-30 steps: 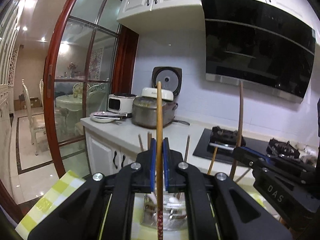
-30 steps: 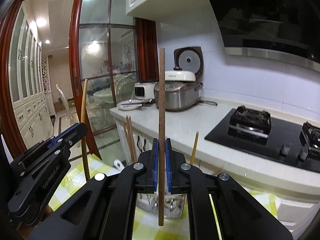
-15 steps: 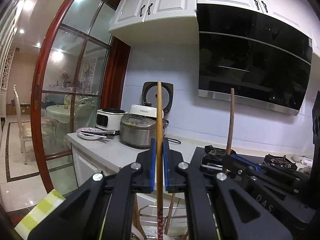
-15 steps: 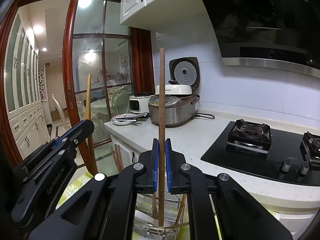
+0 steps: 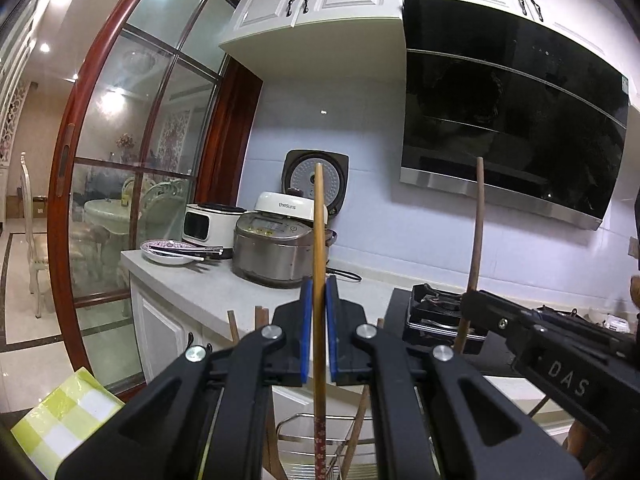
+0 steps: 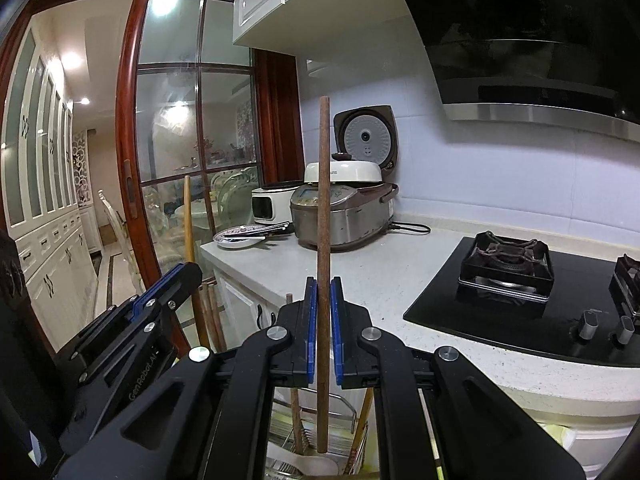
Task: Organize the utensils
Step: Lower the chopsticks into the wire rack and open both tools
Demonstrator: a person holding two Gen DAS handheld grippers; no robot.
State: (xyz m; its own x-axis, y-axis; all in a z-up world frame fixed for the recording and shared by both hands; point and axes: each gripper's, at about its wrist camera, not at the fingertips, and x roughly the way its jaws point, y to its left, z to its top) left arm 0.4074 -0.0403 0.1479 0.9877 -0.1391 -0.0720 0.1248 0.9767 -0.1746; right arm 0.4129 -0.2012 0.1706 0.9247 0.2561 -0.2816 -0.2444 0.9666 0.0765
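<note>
Only your right camera shows the hob's knobs (image 6: 588,324), while your left gripper (image 5: 319,330) clamps a light chopstick (image 5: 319,240) and your right gripper (image 6: 323,330) a dark chopstick (image 6: 323,208).

A home kitchen: a white counter (image 6: 360,276) bears a rice cooker (image 6: 344,216) and gas hob (image 6: 532,292) beneath a black hood (image 5: 508,120) and white cabinets (image 5: 320,4), with a glazed door (image 5: 132,168) showing a dining table (image 5: 106,210).
</note>
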